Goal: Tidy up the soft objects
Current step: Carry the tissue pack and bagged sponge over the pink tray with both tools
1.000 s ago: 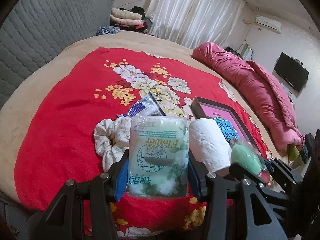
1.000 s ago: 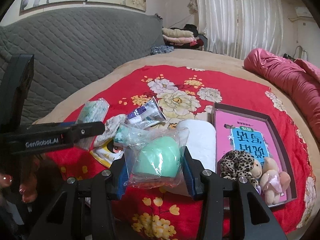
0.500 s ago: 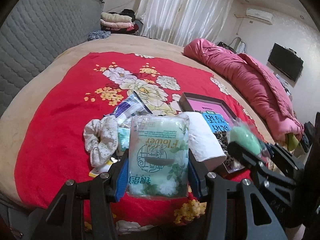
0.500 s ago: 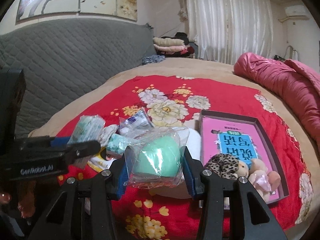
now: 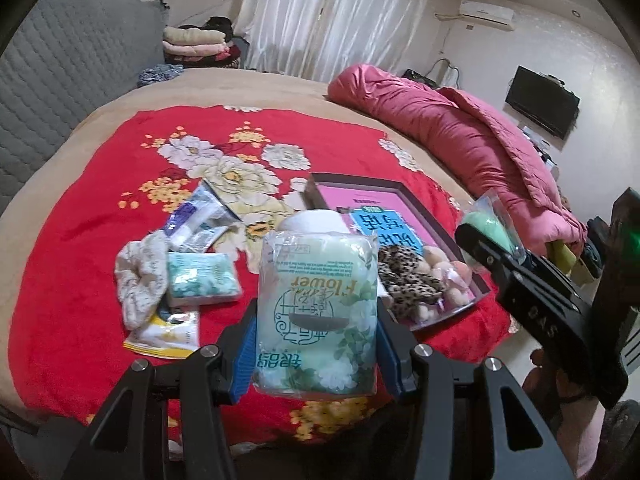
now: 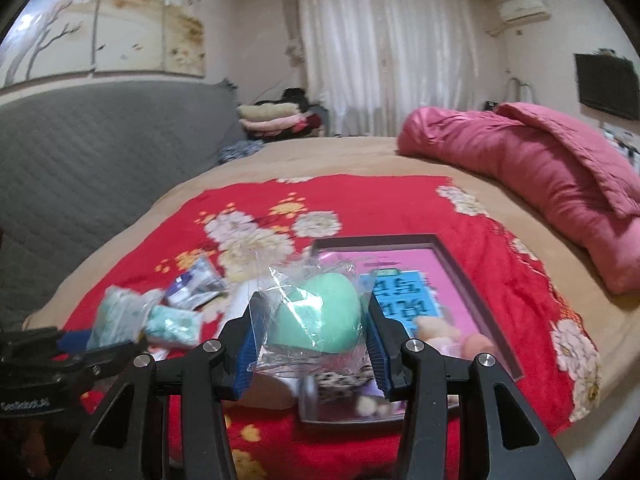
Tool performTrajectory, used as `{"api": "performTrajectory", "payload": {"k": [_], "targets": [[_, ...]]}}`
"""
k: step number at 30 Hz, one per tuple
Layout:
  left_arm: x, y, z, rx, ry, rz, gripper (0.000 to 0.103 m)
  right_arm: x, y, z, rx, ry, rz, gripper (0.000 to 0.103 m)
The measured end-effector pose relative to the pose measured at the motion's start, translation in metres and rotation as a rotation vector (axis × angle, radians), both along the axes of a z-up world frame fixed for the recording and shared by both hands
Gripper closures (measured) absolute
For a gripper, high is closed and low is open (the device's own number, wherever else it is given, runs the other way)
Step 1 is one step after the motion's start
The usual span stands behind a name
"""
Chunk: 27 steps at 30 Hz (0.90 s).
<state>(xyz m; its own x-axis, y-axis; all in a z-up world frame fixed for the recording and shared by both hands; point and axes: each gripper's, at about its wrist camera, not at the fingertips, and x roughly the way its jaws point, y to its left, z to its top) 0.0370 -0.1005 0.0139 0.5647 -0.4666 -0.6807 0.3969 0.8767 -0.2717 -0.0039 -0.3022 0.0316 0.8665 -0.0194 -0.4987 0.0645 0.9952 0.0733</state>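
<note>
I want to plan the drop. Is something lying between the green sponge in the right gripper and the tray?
Nothing visible blocks the way. The bagged green sponge is clamped in the right gripper above the near end of the tray. Only the plush toys already lie inside, at that near end.

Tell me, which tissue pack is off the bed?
The Flower pack, clamped in the left gripper; the smaller teal pack lies on the red blanket.
</note>
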Motion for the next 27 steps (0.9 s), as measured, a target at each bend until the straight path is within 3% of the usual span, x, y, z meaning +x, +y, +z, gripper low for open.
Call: {"api": "performTrajectory", "payload": {"k": [14,22,27], "targets": [[0.006,-0.048,-0.004,0.028,0.013,-0.09,0.052,-0.005,-0.058,-0.002,0.033,-0.022,-0.165,0.054],[0.008,-0.105,-0.007,0.044,0.027,-0.198,0.052,-0.011,-0.09,-0.005,0.079,-0.028,-0.25,0.054],[0.01,-0.137,-0.025,0.056,0.081,-0.253,0.052,-0.015,-0.106,-0.01,0.091,-0.024,-0.289,0.054]]}}
